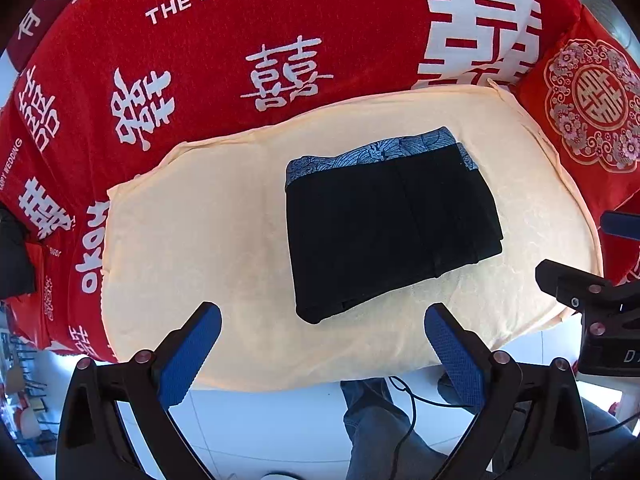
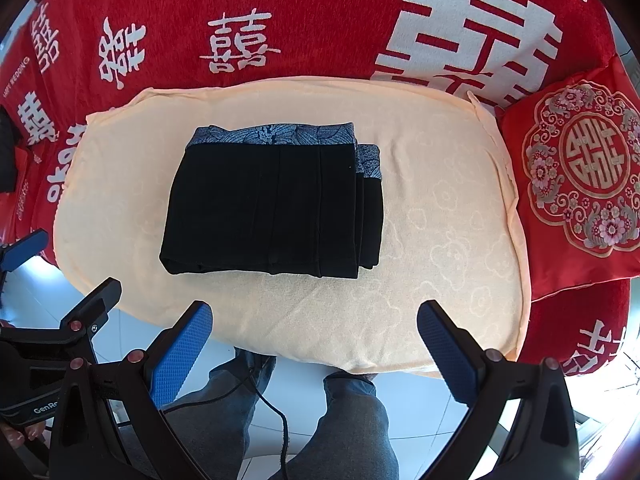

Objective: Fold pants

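The black pants (image 1: 390, 228) with a blue patterned waistband lie folded in a compact rectangle on a cream cushion (image 1: 200, 240). They also show in the right wrist view (image 2: 268, 208), on the same cushion (image 2: 440, 220). My left gripper (image 1: 322, 350) is open and empty, held back over the cushion's near edge, apart from the pants. My right gripper (image 2: 314, 354) is open and empty, also near the front edge, apart from the pants. Each gripper shows at the side of the other's view.
A red sofa cover with white characters (image 1: 280, 20) lies behind the cushion. A red embroidered pillow (image 2: 580, 176) stands at the right. The person's jeans legs (image 2: 352, 420) and a black cable (image 2: 276, 408) are below, on white floor tiles.
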`<action>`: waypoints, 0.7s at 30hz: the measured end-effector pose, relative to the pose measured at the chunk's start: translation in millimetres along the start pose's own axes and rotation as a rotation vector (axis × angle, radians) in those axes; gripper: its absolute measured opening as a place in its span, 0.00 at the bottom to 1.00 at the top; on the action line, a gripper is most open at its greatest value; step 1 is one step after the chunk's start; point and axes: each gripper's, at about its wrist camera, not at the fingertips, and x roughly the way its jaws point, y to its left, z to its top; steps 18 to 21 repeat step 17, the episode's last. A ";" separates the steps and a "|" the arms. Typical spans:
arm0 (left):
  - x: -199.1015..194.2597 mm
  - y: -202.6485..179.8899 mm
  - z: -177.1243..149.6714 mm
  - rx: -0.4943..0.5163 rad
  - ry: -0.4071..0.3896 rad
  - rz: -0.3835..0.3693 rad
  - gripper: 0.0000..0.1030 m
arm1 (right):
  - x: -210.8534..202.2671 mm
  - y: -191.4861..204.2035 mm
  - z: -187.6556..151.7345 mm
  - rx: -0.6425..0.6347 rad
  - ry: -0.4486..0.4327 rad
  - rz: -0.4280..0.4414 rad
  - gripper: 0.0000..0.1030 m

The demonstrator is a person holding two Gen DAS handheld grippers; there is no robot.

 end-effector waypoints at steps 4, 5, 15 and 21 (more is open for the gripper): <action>-0.2 -1.0 0.1 0.003 -0.002 0.002 0.99 | 0.6 0.9 0.2 -0.004 0.001 0.000 0.99; -0.4 -1.4 0.2 0.005 -0.002 0.002 0.99 | 0.7 0.7 0.2 -0.003 0.001 0.001 0.99; -2.4 2.5 1.4 0.000 -0.027 -0.019 0.99 | 0.5 1.6 0.9 0.000 0.002 -0.001 0.99; -4.1 6.4 1.5 -0.022 -0.036 -0.062 0.99 | 0.9 -0.5 1.0 0.010 0.003 -0.002 0.99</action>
